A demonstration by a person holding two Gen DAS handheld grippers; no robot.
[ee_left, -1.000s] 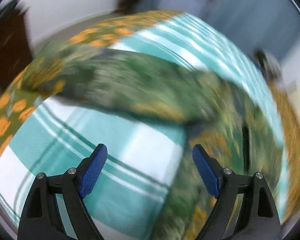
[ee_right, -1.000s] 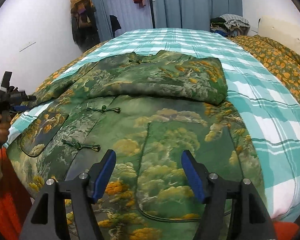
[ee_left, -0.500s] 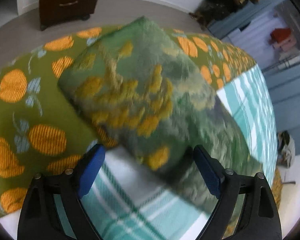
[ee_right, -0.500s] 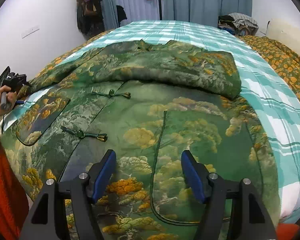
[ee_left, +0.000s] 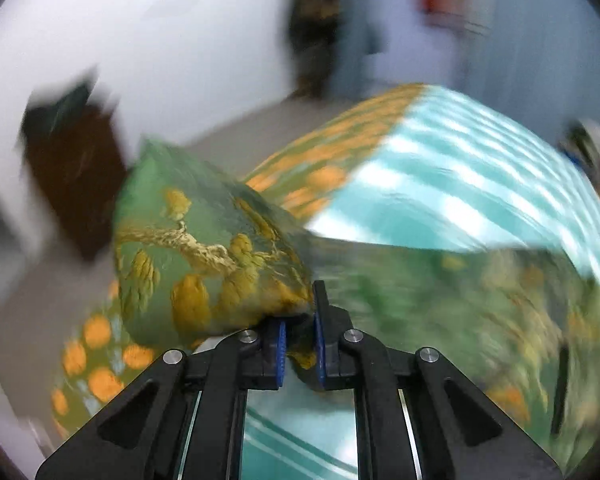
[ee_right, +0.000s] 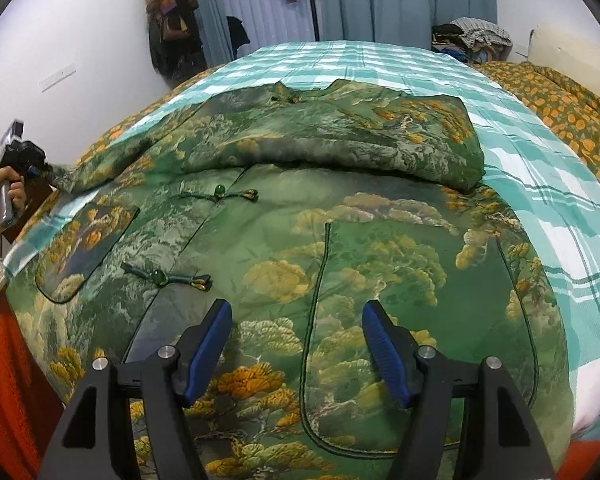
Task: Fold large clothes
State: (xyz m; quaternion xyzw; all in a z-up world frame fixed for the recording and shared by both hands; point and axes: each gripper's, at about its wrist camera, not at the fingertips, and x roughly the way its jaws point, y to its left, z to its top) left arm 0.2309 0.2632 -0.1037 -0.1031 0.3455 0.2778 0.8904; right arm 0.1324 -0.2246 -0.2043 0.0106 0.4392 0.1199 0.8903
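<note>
A large green padded jacket with gold tree print lies spread on the bed, front up, with knot buttons. Its far sleeve is folded across the chest. My right gripper is open and empty, just above the jacket's lower front near a pocket. My left gripper is shut on the cuff of the jacket's other sleeve and holds it lifted off the bed; it also shows at the left of the right wrist view.
The bed has a teal checked sheet and a green blanket with orange print at the right. A dark wooden cabinet stands by the white wall. Clothes hang by blue curtains beyond the bed.
My left gripper has closed on the sleeve cuff and lifted it off the bed edge. My right gripper has stayed open and moved slightly closer over the jacket's front.
</note>
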